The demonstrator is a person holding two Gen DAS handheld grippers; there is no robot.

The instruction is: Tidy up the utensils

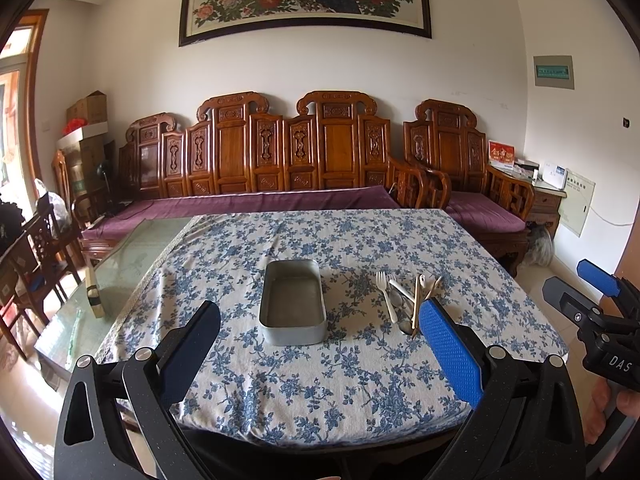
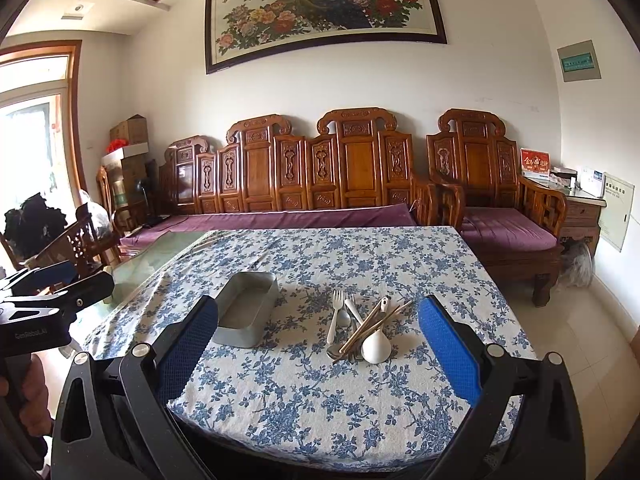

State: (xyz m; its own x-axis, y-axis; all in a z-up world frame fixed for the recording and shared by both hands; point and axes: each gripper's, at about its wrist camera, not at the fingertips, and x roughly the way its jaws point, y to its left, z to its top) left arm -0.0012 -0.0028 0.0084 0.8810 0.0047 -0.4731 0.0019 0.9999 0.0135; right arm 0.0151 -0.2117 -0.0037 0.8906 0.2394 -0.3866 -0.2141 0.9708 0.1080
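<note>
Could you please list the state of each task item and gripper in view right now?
metal tin: upright, open, empty, on the tablecloth
utensil pile: heaped loose on the cloth, beside the tin, not touching it
white fork: lying flat in the pile
left gripper: open, holding nothing
right gripper: open, holding nothing

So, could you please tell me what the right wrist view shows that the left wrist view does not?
Only the right wrist view shows the white ladle-shaped spoon lying bowl-forward on the utensil pile, plus the left gripper at its left edge. Only the left wrist view shows a brush on the glass tabletop and the right gripper at its right edge. Both show the empty metal tin, the white fork, the chopsticks and the floral tablecloth.
</note>
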